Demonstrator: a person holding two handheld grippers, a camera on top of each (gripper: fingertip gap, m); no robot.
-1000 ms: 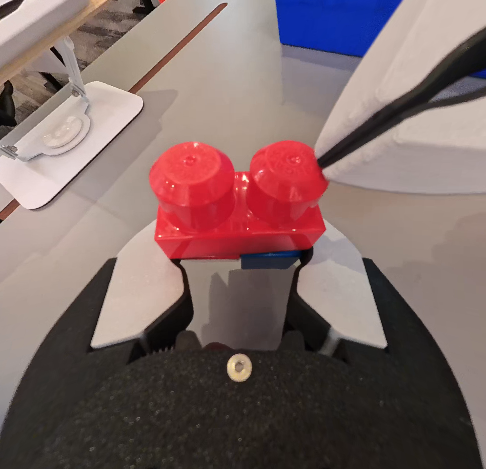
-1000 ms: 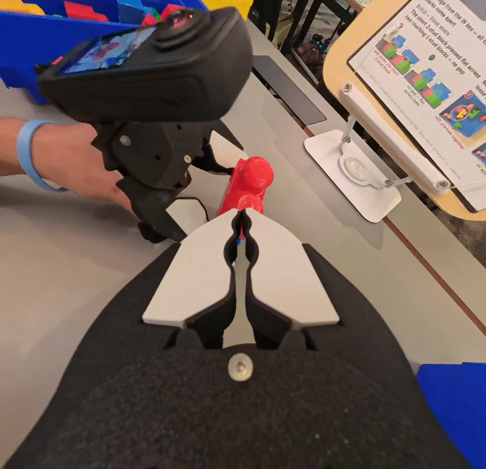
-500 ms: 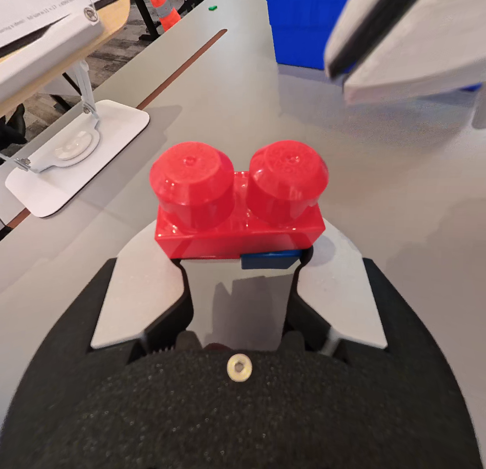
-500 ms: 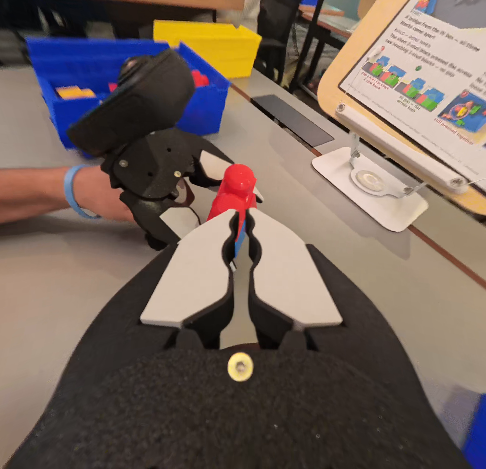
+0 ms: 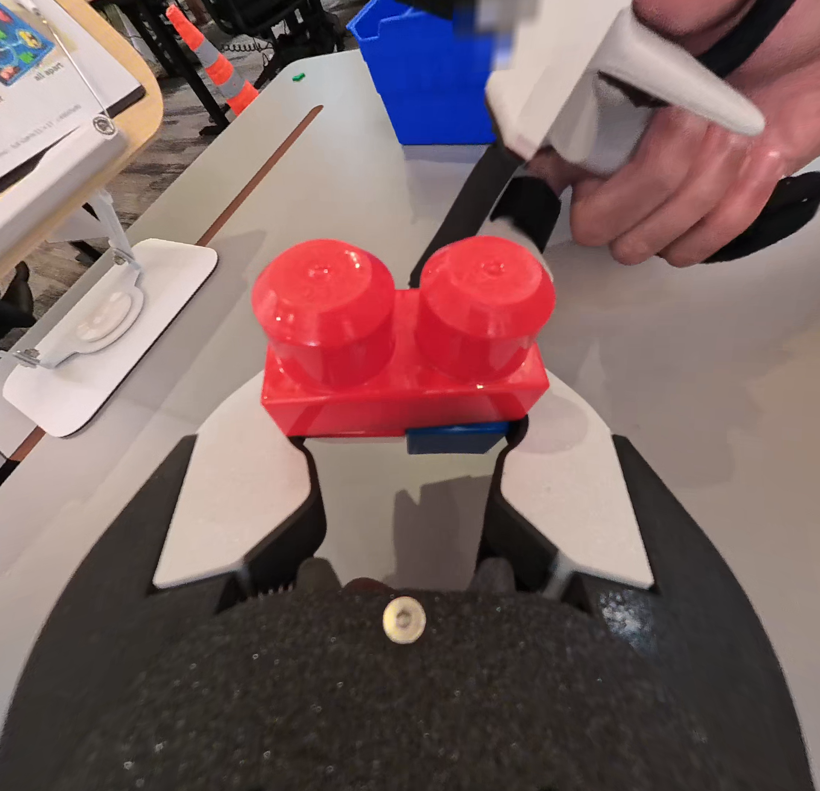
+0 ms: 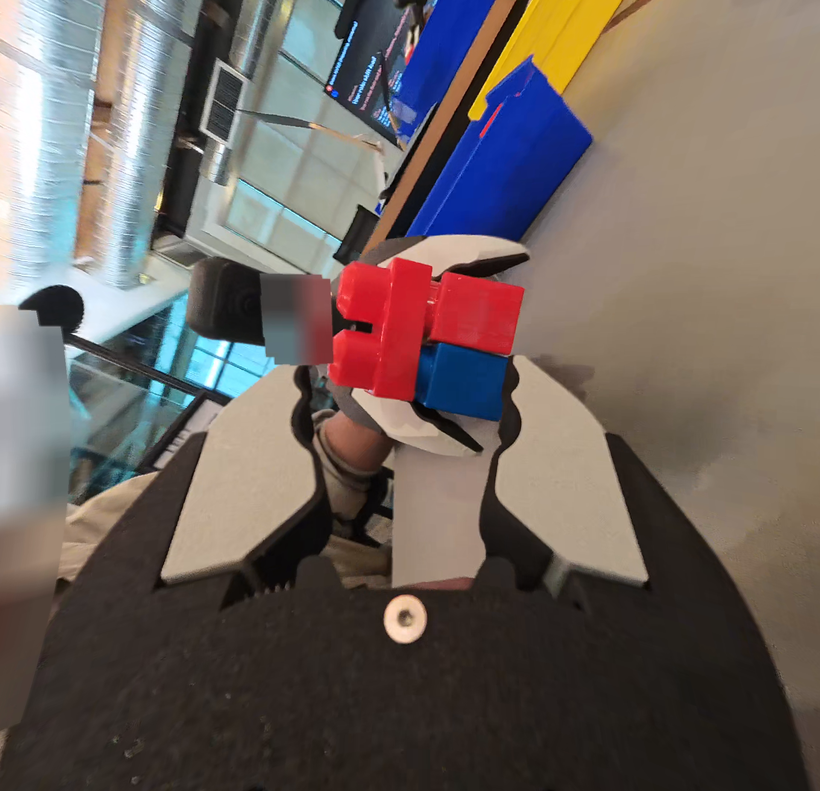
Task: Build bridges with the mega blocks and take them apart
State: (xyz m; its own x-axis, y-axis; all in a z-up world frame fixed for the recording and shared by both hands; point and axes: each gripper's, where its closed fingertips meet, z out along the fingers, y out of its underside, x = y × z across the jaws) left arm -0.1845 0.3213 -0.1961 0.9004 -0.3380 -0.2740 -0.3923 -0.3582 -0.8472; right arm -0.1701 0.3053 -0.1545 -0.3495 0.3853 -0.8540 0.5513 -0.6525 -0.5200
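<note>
Your left gripper point(image 5: 406, 419) pinched the red two-stud plastic block point(image 5: 404, 348); your right gripper point(image 6: 406, 385) was spread at 12 o'clock of it.

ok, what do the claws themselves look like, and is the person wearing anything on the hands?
Both claws, left and right, match: two flat light-grey fingers with wavy black inner edges, set in a black, grainy body with one silver screw at centre. A black strap wraps the hand on the right claw's white handle. No cables show.
</note>
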